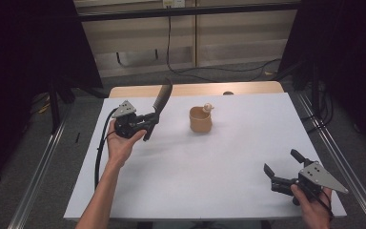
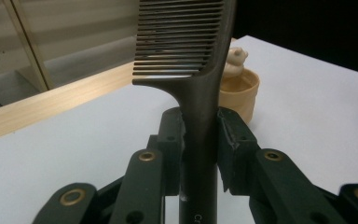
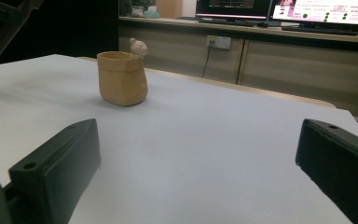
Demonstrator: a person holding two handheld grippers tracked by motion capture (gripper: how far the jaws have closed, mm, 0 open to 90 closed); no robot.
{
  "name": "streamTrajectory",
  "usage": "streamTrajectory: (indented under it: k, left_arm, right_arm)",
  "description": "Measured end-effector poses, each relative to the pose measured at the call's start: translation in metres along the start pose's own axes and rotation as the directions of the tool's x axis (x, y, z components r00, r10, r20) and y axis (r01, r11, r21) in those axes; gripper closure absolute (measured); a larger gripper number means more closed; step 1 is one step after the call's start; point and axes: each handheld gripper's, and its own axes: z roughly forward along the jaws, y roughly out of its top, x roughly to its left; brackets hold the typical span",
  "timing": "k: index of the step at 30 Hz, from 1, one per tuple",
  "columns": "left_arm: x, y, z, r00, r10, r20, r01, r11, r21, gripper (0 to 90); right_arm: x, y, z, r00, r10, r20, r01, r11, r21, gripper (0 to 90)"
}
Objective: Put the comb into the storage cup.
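Observation:
A dark comb (image 1: 162, 98) (image 2: 186, 56) stands up from my left gripper (image 1: 148, 125) (image 2: 200, 140), whose jaws are shut on its handle; the teeth end points up and away over the left part of the white table (image 1: 195, 157). A tan cup (image 1: 200, 119) (image 2: 240, 91) (image 3: 121, 77) with a small pale figure on its rim stands mid-table, to the right of the comb. Near the front right corner my right gripper (image 1: 281, 164) (image 3: 196, 158) rests low, jaws wide open with nothing between them, pointed toward the cup.
The white sheet covers a wooden table whose bare edge (image 1: 195, 89) shows at the back. Metal rails (image 1: 333, 157) run along both sides on the floor. Cables (image 1: 171, 52) lie behind the table, and monitors (image 3: 279, 9) stand on a cabinet farther off.

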Motion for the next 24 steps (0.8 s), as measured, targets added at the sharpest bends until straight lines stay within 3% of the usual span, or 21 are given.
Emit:
streamTrajectory:
  k: [5, 12, 24]
  left_arm:
    - [-0.002, 0.003, -0.001, 0.9998, -0.020, 0.004, 0.021, 0.9988, -0.045, 73.0]
    - [-0.007, 0.009, -0.002, 0.9999, -0.007, 0.014, 0.009, 0.9938, -0.110, 73.0]
    - [-0.009, 0.018, -0.001, 0.9996, -0.001, 0.028, 0.005, 0.9876, -0.157, 73.0]
  right_arm:
    - [0.000, 0.000, -0.001, 1.0000, 0.001, 0.004, -0.001, 1.000, -0.003, 0.0]
    - [0.000, 0.000, 0.000, 1.0000, 0.004, 0.004, -0.004, 1.000, -0.004, 0.0]
    - [0.000, 0.000, 0.000, 1.0000, 0.005, 0.001, -0.005, 1.000, -0.008, 0.0]
